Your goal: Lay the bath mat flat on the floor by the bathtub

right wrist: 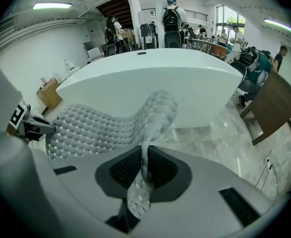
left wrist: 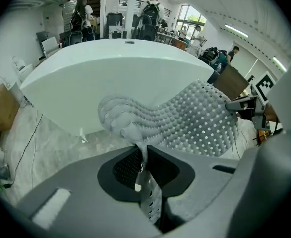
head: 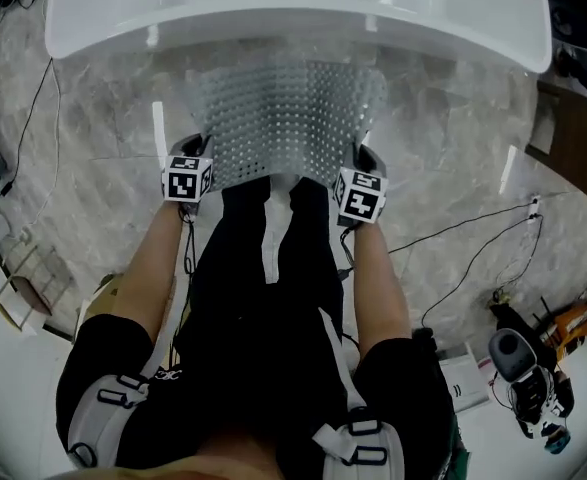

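Observation:
The bath mat (head: 288, 118) is clear, bumpy and dotted with small holes. It hangs spread between my two grippers, above the marble floor (head: 103, 198) in front of the white bathtub (head: 293, 8). My left gripper (head: 195, 156) is shut on the mat's near left corner, and the mat (left wrist: 185, 123) runs out to the right from its jaws. My right gripper (head: 361, 165) is shut on the near right corner; there the mat (right wrist: 100, 125) sags away to the left. Both corners are pinched edge-on between the pads.
Black cables (head: 473, 238) trail over the floor at the right, near tools and a white box (head: 468, 383). A wire rack (head: 28, 283) stands at the left. A dark wooden panel (right wrist: 271, 108) leans to the right of the tub. People stand behind the tub (right wrist: 171, 19).

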Available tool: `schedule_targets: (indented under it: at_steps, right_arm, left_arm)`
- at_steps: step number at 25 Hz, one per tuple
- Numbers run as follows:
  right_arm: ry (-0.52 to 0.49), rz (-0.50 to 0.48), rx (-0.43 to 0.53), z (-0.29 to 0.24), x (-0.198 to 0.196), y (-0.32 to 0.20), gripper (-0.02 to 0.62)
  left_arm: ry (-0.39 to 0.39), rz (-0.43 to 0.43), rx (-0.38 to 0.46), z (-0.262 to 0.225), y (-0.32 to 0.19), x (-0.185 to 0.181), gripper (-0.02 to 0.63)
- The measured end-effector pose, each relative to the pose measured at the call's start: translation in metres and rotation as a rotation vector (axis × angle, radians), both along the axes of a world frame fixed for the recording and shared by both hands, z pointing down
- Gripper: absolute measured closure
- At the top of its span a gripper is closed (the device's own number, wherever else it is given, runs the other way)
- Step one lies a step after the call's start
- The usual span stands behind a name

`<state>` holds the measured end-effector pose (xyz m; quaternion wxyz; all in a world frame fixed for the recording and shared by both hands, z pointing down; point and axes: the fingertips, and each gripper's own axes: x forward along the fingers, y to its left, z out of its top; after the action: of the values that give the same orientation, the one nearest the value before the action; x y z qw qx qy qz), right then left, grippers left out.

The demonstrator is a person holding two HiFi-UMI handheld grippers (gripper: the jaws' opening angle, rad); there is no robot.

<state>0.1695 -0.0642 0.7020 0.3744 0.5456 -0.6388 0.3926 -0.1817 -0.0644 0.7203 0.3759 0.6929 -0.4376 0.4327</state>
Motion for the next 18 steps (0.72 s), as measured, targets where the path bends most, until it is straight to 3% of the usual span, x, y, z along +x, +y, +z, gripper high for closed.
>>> schedule_targets:
  at_steps: [12,18]
  right_arm:
    - [0.024,0.074,-0.024,0.157,0.026,-0.007,0.552]
    - [0.025,0.034,-0.022,0.218,0.042,-0.025,0.552]
  left_arm:
    - [-0.065,0.031,0.034,0.154,-0.027,0.015,0.557]
    - [-0.107,0.02,0.024,0.218,-0.04,0.01,0.552]
